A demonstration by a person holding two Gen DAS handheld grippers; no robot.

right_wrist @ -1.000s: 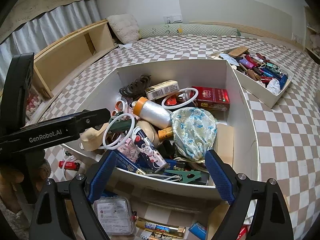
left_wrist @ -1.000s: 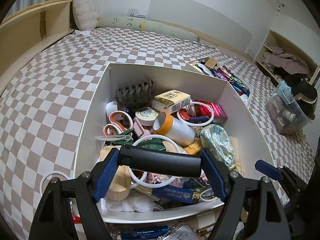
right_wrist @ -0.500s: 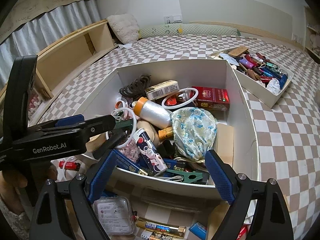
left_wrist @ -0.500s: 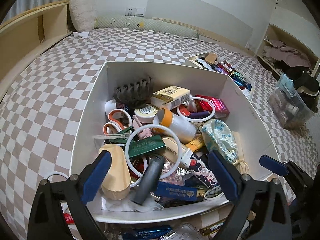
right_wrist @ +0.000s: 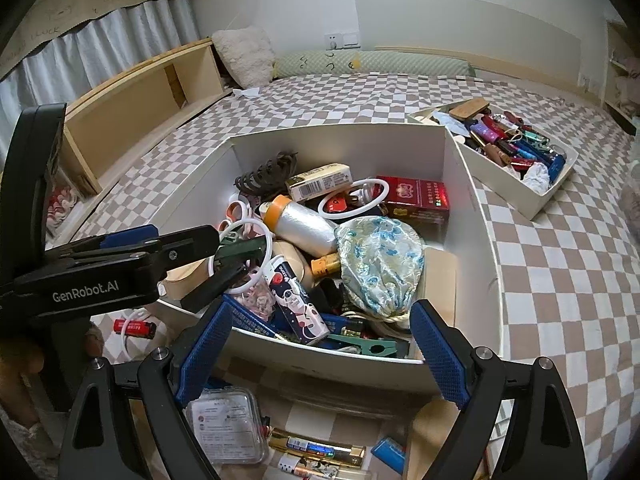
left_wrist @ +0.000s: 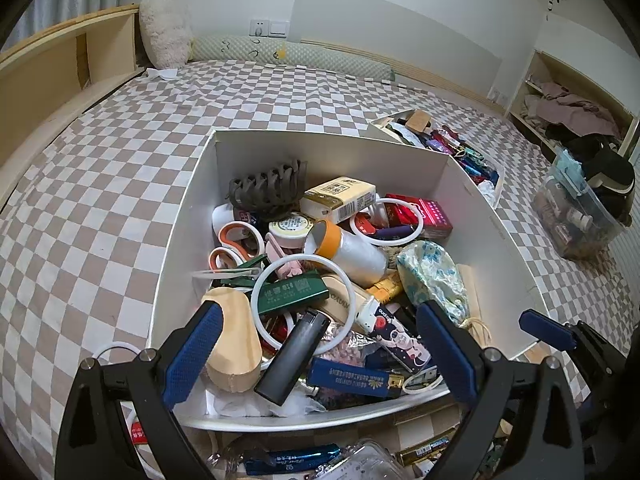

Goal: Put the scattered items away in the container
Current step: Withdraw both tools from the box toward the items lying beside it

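Observation:
The big white box (left_wrist: 332,156) on the checked bed is heaped with small items. A black lighter (left_wrist: 292,360) lies loose on the pile at its near edge, tilted against a white ring (left_wrist: 348,276). My left gripper (left_wrist: 320,316) hangs open just above that edge with nothing pressed between its pads. My right gripper (right_wrist: 322,312) stands open over the near right wall of the box (right_wrist: 340,148), also holding nothing. In the right wrist view a left-gripper finger (right_wrist: 188,242) reaches in from the left.
Loose things lie on the bed in front of the box: a clear plastic case (right_wrist: 226,424), a gold lighter (right_wrist: 316,450), a red lighter (right_wrist: 134,328), a blue lighter (left_wrist: 288,462). A smaller white box (right_wrist: 556,188) of lighters sits at the far right. A wooden shelf (right_wrist: 140,112) lines the left.
The left gripper's jaws have opened and let go of the black lighter, which dropped onto the pile in the box. The right gripper has stayed still.

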